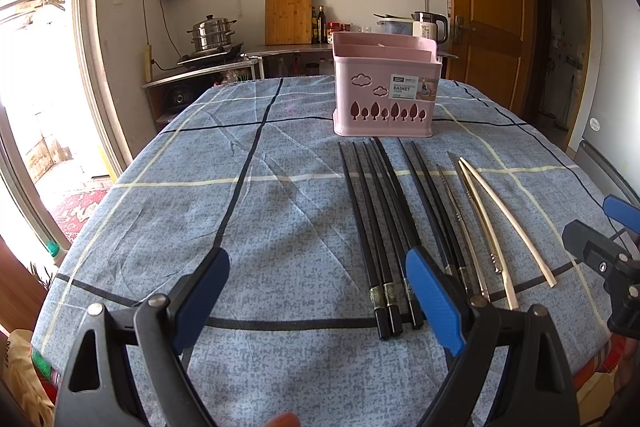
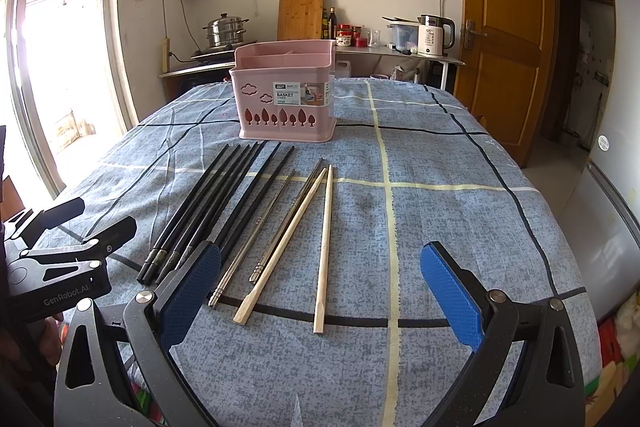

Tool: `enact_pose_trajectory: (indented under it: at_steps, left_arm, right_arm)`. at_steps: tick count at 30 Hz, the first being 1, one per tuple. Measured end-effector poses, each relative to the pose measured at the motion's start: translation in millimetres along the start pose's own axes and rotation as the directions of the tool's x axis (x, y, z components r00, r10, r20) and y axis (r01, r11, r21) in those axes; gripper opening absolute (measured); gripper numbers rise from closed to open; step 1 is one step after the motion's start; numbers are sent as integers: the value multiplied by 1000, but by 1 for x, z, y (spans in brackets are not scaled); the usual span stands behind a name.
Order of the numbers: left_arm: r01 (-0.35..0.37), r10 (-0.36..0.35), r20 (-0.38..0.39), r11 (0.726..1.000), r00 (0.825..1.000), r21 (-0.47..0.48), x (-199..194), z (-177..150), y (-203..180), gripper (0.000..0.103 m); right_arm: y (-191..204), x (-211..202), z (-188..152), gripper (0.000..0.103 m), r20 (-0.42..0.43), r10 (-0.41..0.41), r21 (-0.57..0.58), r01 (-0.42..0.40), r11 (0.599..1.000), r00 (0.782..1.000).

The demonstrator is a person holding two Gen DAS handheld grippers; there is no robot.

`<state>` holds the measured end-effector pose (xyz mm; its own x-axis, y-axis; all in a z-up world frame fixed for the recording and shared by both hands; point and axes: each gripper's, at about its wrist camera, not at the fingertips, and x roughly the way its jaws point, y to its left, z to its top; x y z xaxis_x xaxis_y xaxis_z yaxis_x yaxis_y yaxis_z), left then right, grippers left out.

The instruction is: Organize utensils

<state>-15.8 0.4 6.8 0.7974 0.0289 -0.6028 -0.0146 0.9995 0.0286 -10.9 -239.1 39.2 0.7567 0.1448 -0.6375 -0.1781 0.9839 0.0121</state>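
A pink utensil basket (image 1: 384, 95) (image 2: 286, 93) stands upright at the far side of the table. In front of it lie several black chopsticks (image 1: 376, 227) (image 2: 204, 203), two metal chopsticks (image 1: 466, 227) (image 2: 256, 231) and two pale wooden chopsticks (image 1: 508, 215) (image 2: 325, 243), side by side. My left gripper (image 1: 320, 299) hovers open over the cloth, its right pad just above the black chopsticks' handle ends. My right gripper (image 2: 320, 295) is open above the near ends of the wooden and metal chopsticks. Neither holds anything.
A blue checked cloth (image 1: 280, 219) (image 2: 440, 219) covers the table. Behind it a counter carries a steel pot (image 1: 212, 33), a wooden cutting board (image 1: 288, 15), bottles and a kettle (image 2: 434, 35). A wooden door (image 2: 504, 27) stands at right. The right gripper (image 1: 612, 267) shows at the left view's edge.
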Motion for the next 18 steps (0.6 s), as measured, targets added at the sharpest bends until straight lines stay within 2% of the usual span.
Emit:
enact_pose_trajectory:
  at_steps: [18]
  left_arm:
    - [-4, 4, -2, 1000, 1000, 10, 4, 3, -1, 91]
  right_arm:
    - [2, 5, 4, 100, -6, 6, 0, -6, 1000, 1000]
